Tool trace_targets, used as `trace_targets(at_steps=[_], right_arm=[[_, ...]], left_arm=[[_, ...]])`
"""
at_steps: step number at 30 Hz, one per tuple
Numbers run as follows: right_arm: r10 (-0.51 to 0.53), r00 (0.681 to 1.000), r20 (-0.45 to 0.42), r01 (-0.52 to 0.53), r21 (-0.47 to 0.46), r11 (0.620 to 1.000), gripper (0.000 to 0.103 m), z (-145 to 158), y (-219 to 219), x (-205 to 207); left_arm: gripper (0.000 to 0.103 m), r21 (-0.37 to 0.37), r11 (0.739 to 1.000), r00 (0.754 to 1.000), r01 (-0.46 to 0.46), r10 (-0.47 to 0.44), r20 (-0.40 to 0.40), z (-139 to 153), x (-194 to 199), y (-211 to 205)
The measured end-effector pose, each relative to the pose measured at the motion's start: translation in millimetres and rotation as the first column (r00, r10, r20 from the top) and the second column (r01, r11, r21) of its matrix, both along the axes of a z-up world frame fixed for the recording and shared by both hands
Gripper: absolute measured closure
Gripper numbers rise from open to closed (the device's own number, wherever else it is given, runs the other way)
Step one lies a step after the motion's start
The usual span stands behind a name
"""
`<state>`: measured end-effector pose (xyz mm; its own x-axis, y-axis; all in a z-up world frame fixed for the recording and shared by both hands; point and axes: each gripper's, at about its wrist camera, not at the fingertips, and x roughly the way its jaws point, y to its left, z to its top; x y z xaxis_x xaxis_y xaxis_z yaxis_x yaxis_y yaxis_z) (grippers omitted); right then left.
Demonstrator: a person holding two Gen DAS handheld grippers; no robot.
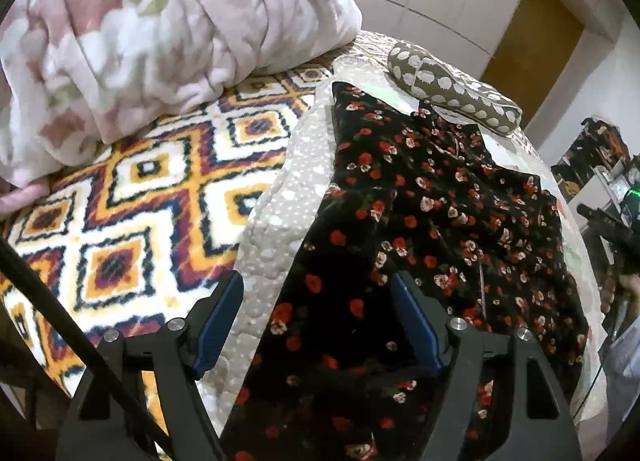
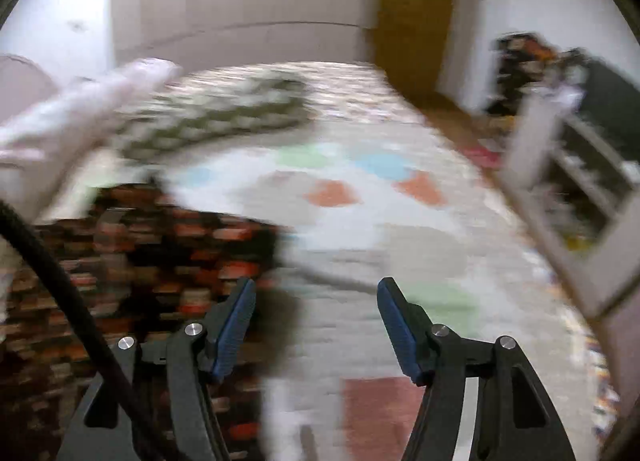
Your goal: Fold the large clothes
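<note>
below, floral dress (image 1: 420,201) on quilt (image 1: 280,213)

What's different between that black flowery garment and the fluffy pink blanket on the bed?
The garment is black with small red and white flowers; the blanket is pale pink with soft, blurry blotches. The garment lies spread fairly flat on the quilt; the blanket is bunched into a tall heap. The garment looks thin; the blanket looks thick and plush. Both rest on the bed, and neither is gripped.
</note>
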<state>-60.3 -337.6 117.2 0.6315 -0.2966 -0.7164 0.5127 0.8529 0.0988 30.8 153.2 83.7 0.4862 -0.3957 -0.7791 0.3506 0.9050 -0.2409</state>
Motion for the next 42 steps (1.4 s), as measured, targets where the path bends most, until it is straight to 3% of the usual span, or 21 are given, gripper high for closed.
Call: trace_targets(at_steps=[4,11,12,13,14,15,17,18,19,21,23,24,26,27,30,33,36,39,42], right_arm=[[0.157,0.986,0.05,-0.164,0.169,0.972,0.035,-9.9,34.6,26.9],[0.176,0.983,-0.044,-0.15,0.349,0.925,0.036,-71.5,47.6,73.3],[0.173,0.984,-0.041,-0.145,0.378,0.915,0.066,-75.6,45.2,78.4],[0.17,0.985,-0.018,-0.149,0.401,0.904,0.089,-72.3,44.9,79.7],[0.154,0.988,-0.021,-0.136,0.366,0.921,0.091,-61.4,50.7,81.4],[0.145,0.988,-0.052,-0.127,0.262,0.957,0.091,-47.0,62.1,85.0],[0.147,0.98,-0.135,-0.154,-0.046,0.987,0.092,-16.8,105.8,100.4],[0.154,0.975,-0.159,-0.178,-0.155,0.972,0.091,-6.5,125.7,104.3],[0.177,0.965,-0.193,-0.231,-0.313,0.921,0.091,-0.1,159.0,111.1],[0.265,0.93,-0.254,-0.36,-0.478,0.801,0.087,-3.8,220.2,121.5],[0.392,0.873,-0.291,-0.487,-0.471,0.735,0.081,-15.6,262.1,125.5],[0.487,0.818,-0.306,-0.575,-0.409,0.708,0.077,-25.7,286.7,125.2],[0.603,0.746,-0.284,-0.666,-0.292,0.687,0.073,-37.6,310.4,120.3],[0.636,0.727,-0.26,-0.686,-0.242,0.686,0.059,-40.3,314.7,115.6],[0.699,0.696,-0.162,-0.715,-0.074,0.695,0.053,-41.5,306.0,102.3],[0.703,0.711,-0.001,-0.701,0.082,0.709,0.053,-21.6,260.8,79.2],[0.591,0.797,0.125,-0.604,0.158,0.781,0.052,0.5,195.2,68.0],[0.488,0.864,0.124,-0.503,0.15,0.851,0.052,11.0,151.8,65.8],[0.477,0.874,0.093,-0.486,0.148,0.861,0.052,10.9,142.0,72.4]], left_arm=[[0.028,0.004,1.0,1.0,0.01,-0.01,-0.001,0.8,-1.3,-3.2],[0.028,-0.021,0.999,1.0,0.028,-0.028,-0.011,0.4,-4.9,-4.8],[0.028,-0.022,0.999,1.0,0.028,-0.028,-0.012,0.6,-5.1,-5.7],[0.028,-0.026,0.999,0.999,0.03,-0.03,-0.012,0.8,-5.6,-6.3],[0.028,-0.033,0.999,0.999,0.034,-0.034,-0.01,1.7,-7.2,-7.5],[0.028,-0.035,0.999,0.999,0.038,-0.038,-0.007,2.1,-7.6,-7.9],[0.028,-0.031,0.999,0.999,0.042,-0.042,0.0,2.4,-7.4,-9.8],[0.028,-0.03,0.999,0.999,0.04,-0.04,0.004,2.2,-7.3,-11.1],[0.028,-0.029,0.999,0.999,0.037,-0.037,0.004,1.9,-7.1,-11.1],[0.028,-0.036,0.999,1.0,0.021,-0.021,-0.001,1.2,-8.1,-8.9],[0.028,-0.059,0.998,1.0,0.005,-0.006,-0.008,2.3,-10.5,-1.0],[0.028,-0.073,0.997,1.0,-0.006,0.006,-0.008,3.7,-12.7,5.5],[0.028,-0.089,0.996,1.0,-0.026,0.026,-0.002,7.5,-18.6,19.6],[0.028,-0.089,0.995,0.999,-0.038,0.039,0.005,10.4,-22.1,29.7],[0.028,-0.081,0.994,0.997,-0.069,0.071,0.018,16.4,-25.3,50.2],[0.028,-0.097,0.99,0.995,-0.098,0.101,0.025,20.8,-26.5,70.8],[0.028,-0.113,0.987,0.992,-0.116,0.119,0.026,19.2,-26.7,82.4],[0.028,-0.125,0.984,0.992,-0.123,0.126,0.014,14.4,-26.3,87.0],[0.028,-0.135,0.983,0.992,-0.128,0.128,-0.005,8.8,-25.6,86.8]])
